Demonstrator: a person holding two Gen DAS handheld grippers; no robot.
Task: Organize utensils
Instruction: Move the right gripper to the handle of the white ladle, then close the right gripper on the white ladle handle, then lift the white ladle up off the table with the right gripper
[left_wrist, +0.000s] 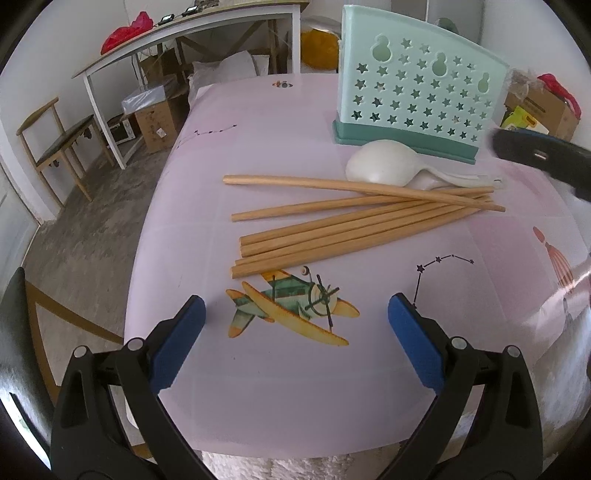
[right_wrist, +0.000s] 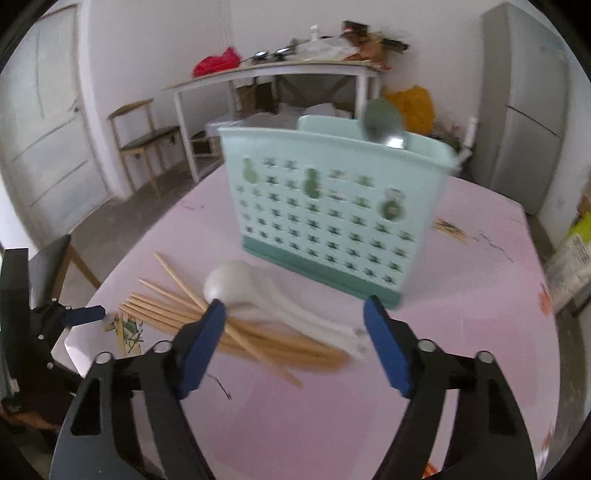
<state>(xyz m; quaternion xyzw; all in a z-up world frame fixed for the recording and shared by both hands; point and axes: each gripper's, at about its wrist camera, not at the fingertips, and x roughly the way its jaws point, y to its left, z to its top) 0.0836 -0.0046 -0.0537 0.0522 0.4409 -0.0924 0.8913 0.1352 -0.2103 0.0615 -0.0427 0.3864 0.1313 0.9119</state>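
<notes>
Several wooden chopsticks lie fanned on the pink tablecloth, with white spoons stacked behind them. A mint green utensil holder with star holes stands upright at the back. My left gripper is open and empty, hovering near the table's front edge, short of the chopsticks. My right gripper is open and empty, above the chopsticks and white spoons, in front of the holder. A green-handled utensil stands in the holder. The right gripper shows blurred at the right edge of the left wrist view.
A white side table with red bags, a wooden chair and cardboard boxes stand beyond the table on the left. A grey fridge stands at right. More thin sticks lie behind the holder.
</notes>
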